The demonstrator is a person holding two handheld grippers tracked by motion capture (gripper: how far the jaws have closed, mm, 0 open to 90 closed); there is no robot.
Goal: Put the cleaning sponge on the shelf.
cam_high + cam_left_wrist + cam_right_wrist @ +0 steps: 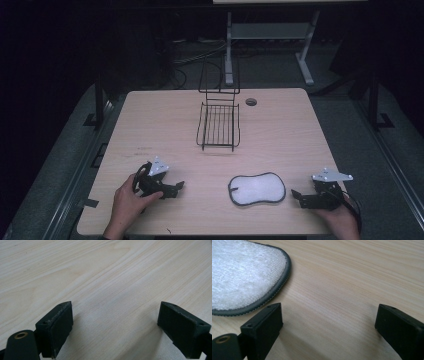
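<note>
Two grippers rest low on the pale wooden worktop (pixel 280 140), one at each near corner, each held by a hand coming in from the near edge. The left gripper (pixel 176 188) sits at the near left, its jaws pointing toward the middle of the worktop; the left hand (pixel 127 200) wraps it from behind. From the left gripper view its jaws stand wide apart with bare wood grain between them and nothing in their grasp. The right gripper (pixel 296 196) lies at the near right, jaws pointing left toward a white fluffy mat (pixel 257 188) with a dark bound edge. The right hand (pixel 340 217) holds it from below (a cable loops off beside the wrist). In the right gripper view those jaws are also spread wide and empty, and the mat's rounded end (pixel 244 275) lies flat just beyond the left-hand jaw, close to it but apart.

The mat sits between the two grippers, nearer the right one, touching neither. Farther back, around the middle of the worktop, stands a black wire rack (pixel 218 125), a shallow basket with a tall upright frame rising at its far side. A small round hole (pixel 251 102) shows in the worktop near the far edge, just right of the rack.
</note>
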